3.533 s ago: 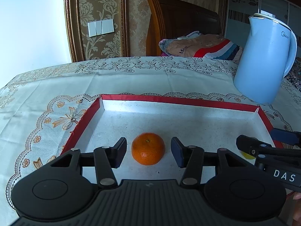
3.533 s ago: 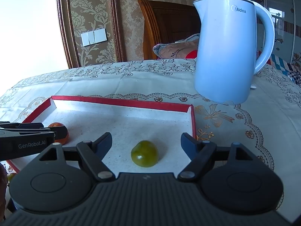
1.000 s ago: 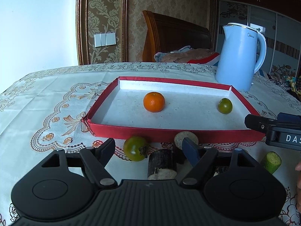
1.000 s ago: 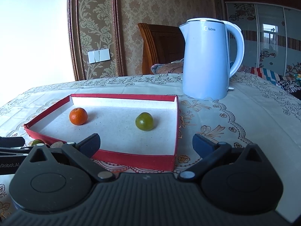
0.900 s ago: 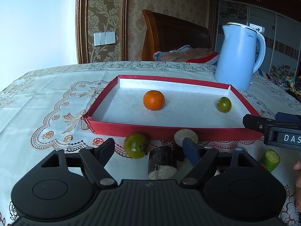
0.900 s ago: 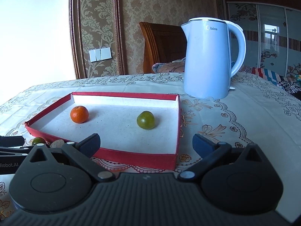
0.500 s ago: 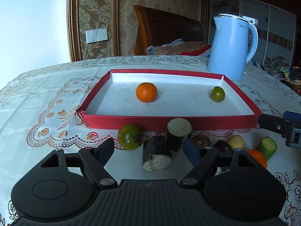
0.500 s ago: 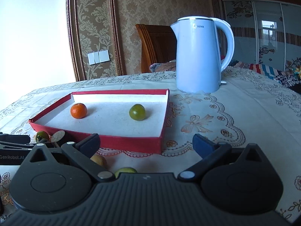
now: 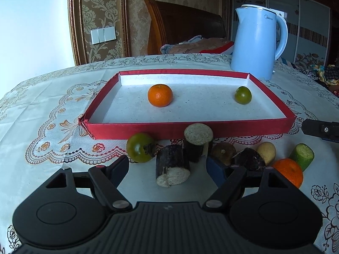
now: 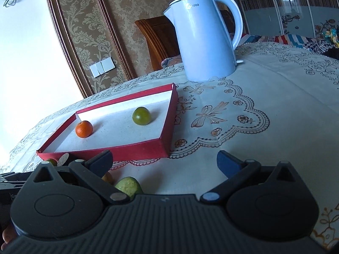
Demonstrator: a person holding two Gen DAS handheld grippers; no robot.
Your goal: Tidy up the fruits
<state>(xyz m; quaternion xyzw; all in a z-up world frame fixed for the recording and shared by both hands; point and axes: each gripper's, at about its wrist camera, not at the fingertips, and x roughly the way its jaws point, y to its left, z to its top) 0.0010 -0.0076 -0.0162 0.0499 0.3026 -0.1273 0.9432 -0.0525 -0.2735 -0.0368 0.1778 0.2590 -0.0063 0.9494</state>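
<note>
A red tray (image 9: pixel 190 128) with a white floor holds an orange (image 9: pixel 160 95) and a green fruit (image 9: pixel 243 95). The tray (image 10: pixel 135 150), orange (image 10: pixel 84 129) and green fruit (image 10: pixel 141 116) also show in the right wrist view. In front of the tray lie a dark green tomato (image 9: pixel 139 147), dark cut stalk pieces (image 9: pixel 172 165), another orange (image 9: pixel 289 171) and a cucumber piece (image 9: pixel 302 156). My left gripper (image 9: pixel 168 169) is open and empty above the stalk piece. My right gripper (image 10: pixel 164 163) is open and empty, tilted, near the tray's front right corner, with a cucumber piece (image 10: pixel 128 185) below it.
A light blue kettle (image 9: pixel 256 42) stands behind the tray at the right, also in the right wrist view (image 10: pixel 204 40). A patterned tablecloth (image 9: pixel 48 114) covers the table. A wooden chair (image 9: pixel 182 29) with cloth on it stands behind the table.
Both grippers have pulled back from the tray, leaving the orange and the green fruit inside. The left one now hangs over the pile in front; the right one has tilted.
</note>
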